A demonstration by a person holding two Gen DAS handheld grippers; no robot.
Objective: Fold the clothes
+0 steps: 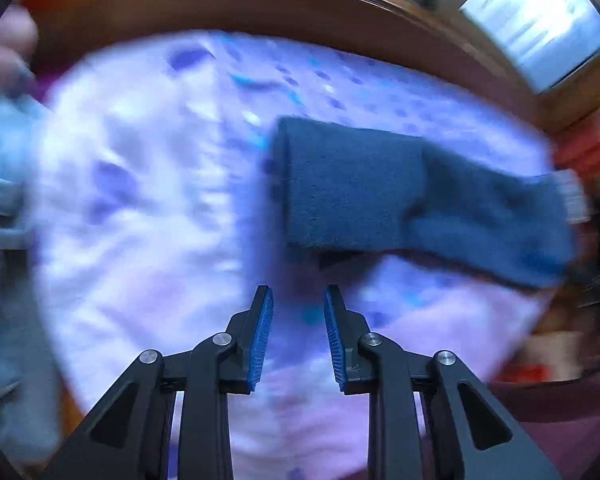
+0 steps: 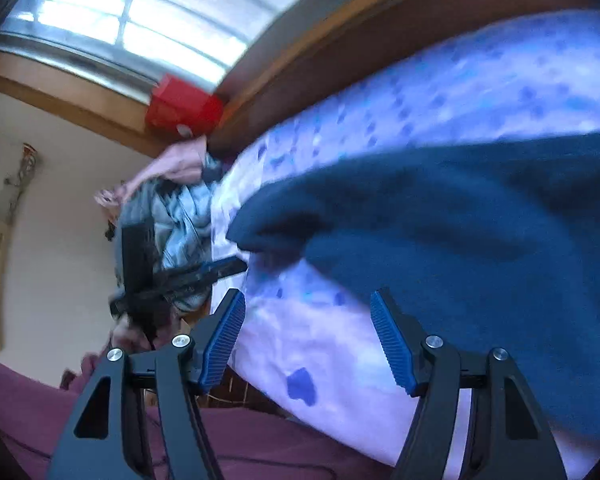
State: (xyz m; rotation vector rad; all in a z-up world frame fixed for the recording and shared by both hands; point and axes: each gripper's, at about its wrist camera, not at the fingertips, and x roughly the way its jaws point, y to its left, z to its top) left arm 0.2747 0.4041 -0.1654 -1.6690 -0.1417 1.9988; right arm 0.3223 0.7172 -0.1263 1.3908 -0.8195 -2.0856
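Note:
A dark blue fleece garment (image 1: 400,192) lies partly folded on the lilac patterned bed sheet (image 1: 140,200), with a pale grey cuff (image 1: 572,196) at its right end. My left gripper (image 1: 299,300) hovers just short of the garment's near edge, its jaws a narrow gap apart with nothing between them. In the right wrist view the same garment (image 2: 460,220) fills the right half. My right gripper (image 2: 308,304) stands wide open over the sheet (image 2: 300,344) beside the garment's edge, empty. Both views are blurred by motion.
A heap of grey and pale blue clothes (image 2: 180,216) lies at the sheet's far end, also at the left (image 1: 4,200). A wooden bed frame (image 1: 260,8) runs behind, with a red box (image 2: 184,114) and a window (image 2: 140,12). Maroon fabric (image 2: 260,440) lies at the near edge.

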